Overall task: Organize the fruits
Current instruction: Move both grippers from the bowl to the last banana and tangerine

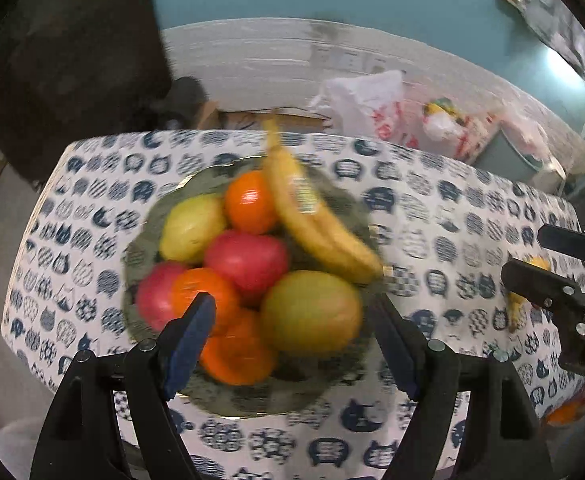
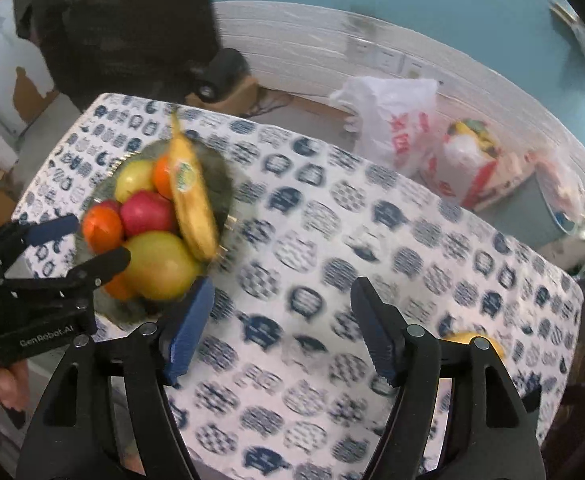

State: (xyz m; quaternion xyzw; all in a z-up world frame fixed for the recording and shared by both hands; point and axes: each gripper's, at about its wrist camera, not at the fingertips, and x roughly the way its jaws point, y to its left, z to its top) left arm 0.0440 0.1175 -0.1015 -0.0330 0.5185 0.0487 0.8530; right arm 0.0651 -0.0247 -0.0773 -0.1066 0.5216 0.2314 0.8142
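Observation:
A dark green plate (image 1: 144, 248) on the cat-print tablecloth holds a banana (image 1: 312, 216), red apples (image 1: 248, 260), oranges (image 1: 248, 202) and yellow-green fruits (image 1: 312, 312). My left gripper (image 1: 292, 340) is open and empty, just above the plate's near side. It also shows in the right wrist view (image 2: 88, 240), open over the plate (image 2: 220, 176). My right gripper (image 2: 280, 328) is open and empty over bare tablecloth, right of the plate. A yellow fruit (image 2: 472, 340) lies on the cloth behind its right finger. That fruit (image 1: 516, 304) shows partly behind the right gripper (image 1: 532, 256).
The table (image 2: 372, 220) ends at a far edge. Beyond it, plastic bags (image 2: 404, 128) and a cardboard box (image 1: 260, 118) sit on the floor by a white wall. Something orange (image 1: 564, 414) shows at the lower right table edge.

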